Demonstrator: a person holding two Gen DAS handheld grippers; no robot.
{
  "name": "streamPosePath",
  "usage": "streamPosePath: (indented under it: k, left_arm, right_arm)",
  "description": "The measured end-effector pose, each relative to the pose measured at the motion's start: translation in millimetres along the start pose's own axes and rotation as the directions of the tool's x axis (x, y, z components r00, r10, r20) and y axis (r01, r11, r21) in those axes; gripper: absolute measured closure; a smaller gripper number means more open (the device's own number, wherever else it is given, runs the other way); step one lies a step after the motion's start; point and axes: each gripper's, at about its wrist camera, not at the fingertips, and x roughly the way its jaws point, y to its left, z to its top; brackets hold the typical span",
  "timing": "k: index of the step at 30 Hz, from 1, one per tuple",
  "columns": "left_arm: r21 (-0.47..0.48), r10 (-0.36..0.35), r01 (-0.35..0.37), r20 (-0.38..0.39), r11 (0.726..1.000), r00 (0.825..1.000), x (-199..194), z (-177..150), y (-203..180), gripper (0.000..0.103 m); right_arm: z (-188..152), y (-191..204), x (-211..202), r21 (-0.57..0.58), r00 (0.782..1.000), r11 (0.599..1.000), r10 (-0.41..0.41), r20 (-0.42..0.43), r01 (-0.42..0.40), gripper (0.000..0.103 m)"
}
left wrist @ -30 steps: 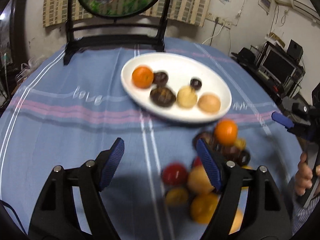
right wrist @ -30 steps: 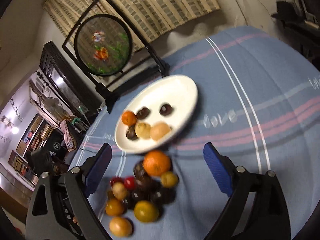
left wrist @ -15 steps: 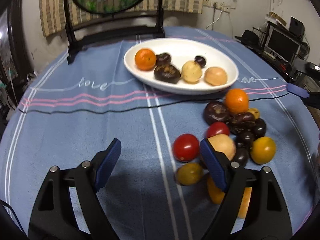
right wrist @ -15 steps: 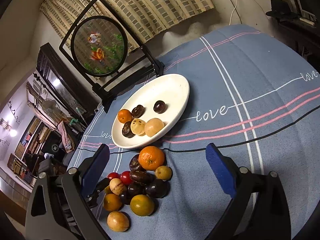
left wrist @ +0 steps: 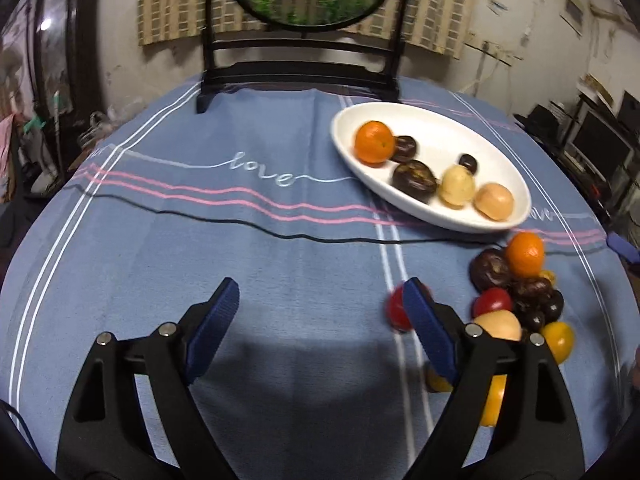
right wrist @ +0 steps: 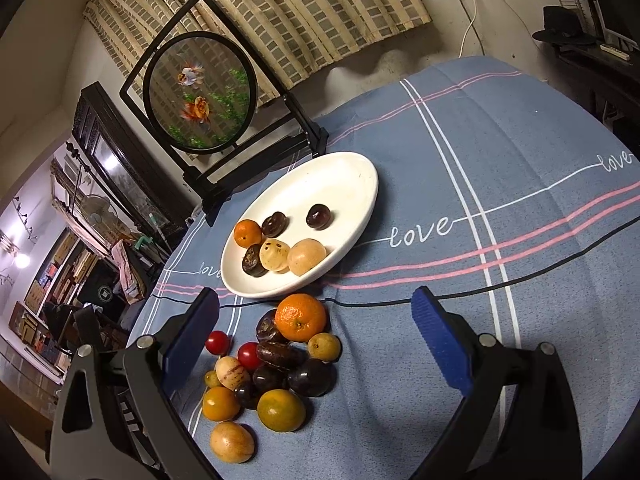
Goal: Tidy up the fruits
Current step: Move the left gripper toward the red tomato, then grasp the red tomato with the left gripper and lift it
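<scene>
Six fruits already sit in the white dish (right wrist: 362, 184); the rest lie heaped on the blue tablecloth (left wrist: 248, 264) just in front of it. The left gripper (left wrist: 320, 312) has its jaws spread wide with nothing between them, and a red tomato (left wrist: 396, 312) peeks from behind its right finger, at the near edge of the heap. The right gripper (right wrist: 316, 340) hangs open and empty over the pile (right wrist: 272, 368). A good pick, I judge, takes that loose tomato: centre the jaws around it, close gently, and avoid nudging its neighbours.
</scene>
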Motion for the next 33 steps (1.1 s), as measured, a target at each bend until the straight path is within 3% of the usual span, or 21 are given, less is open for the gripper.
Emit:
streamPosePath:
  k: [4, 8, 14, 19, 21, 22, 27, 33]
  left_arm:
    - [0.101, -0.009, 0.008, 0.014, 0.995, 1.0, 3, -3, -26, 0.017]
    - [0.169, 0.06, -0.058, -0.009, 0.984, 0.998, 18, -4, -38, 0.017]
    - [0.109, 0.068, -0.068, 0.002, 0.992, 0.998, 18, 2, -18, 0.018]
    - [0.119, 0.016, -0.017, 0.004, 0.993, 1.0, 18, 2, -22, 0.031]
    - [0.127, -0.022, 0.025, -0.019, 0.992, 1.0, 25, 2, -24, 0.047]
    - [0.13, -0.04, 0.043, -0.027, 0.991, 0.999, 27, 3, -26, 0.049]
    - [0.173, -0.051, 0.059, -0.048, 0.983, 0.998, 35, 3, -36, 0.051]
    - [0.149, -0.081, 0.093, -0.082, 0.984, 0.993, 43, 5, -33, 0.058]
  right_arm:
    - [0, -2, 3, 0.005, 1.0, 1.0, -0.009, -0.011, 0.009, 0.006]
    - [-1, -1, 3, -0.003, 1.0, 1.0, -0.012, -0.013, 0.012, 0.006]
    - [-3, 0, 4, -0.005, 1.0, 1.0, -0.013, -0.016, 0.013, 0.006]
    - [-3, 0, 4, -0.006, 1.0, 1.0, -0.013, -0.018, 0.013, 0.006]
    - [-4, 1, 4, -0.008, 1.0, 1.0, -0.012, -0.019, 0.012, 0.006]
    - [-4, 2, 4, -0.014, 1.0, 1.0, -0.012, -0.017, 0.012, 0.006]
    - [-6, 9, 5, -0.06, 1.0, 0.998, -0.019, -0.008, 0.019, 0.006]
    - [-7, 9, 10, -0.073, 0.999, 0.997, -0.036, -0.024, 0.034, 0.006]
